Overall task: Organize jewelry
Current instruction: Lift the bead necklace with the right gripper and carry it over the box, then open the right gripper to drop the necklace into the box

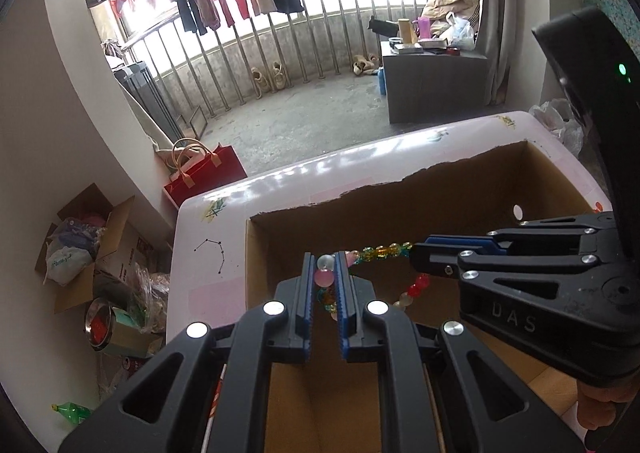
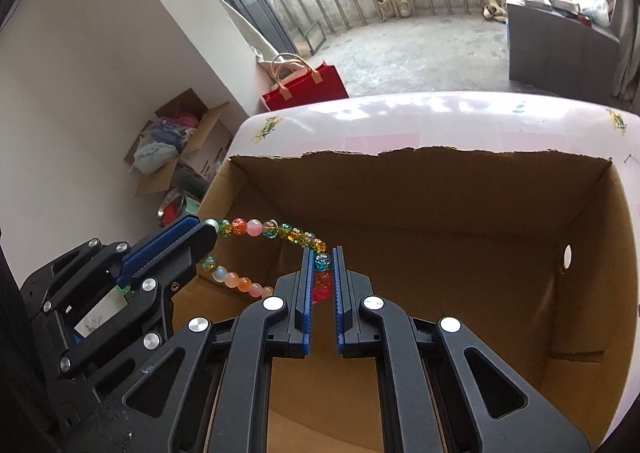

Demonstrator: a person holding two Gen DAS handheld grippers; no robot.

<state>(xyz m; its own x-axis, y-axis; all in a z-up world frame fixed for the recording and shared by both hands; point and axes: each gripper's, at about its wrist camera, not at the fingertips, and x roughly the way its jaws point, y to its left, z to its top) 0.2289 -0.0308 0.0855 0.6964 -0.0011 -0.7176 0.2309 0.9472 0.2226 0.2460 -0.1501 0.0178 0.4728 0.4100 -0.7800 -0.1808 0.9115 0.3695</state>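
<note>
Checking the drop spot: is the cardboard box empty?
Seemingly empty: the box shows only bare cardboard; grippers hide part of its floor.

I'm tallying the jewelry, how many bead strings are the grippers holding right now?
1. A single bead loop hangs over the open box, pinched at one end by the left gripper and at the other by the right gripper. The box floor is partly hidden.

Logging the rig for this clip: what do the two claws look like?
Both the left claw and the right claw are black plastic with blue ribbed pads and silver round screw heads. The right one's body shows raised letters "DAS" and a black handle with a green light. No sleeves are visible.
</note>
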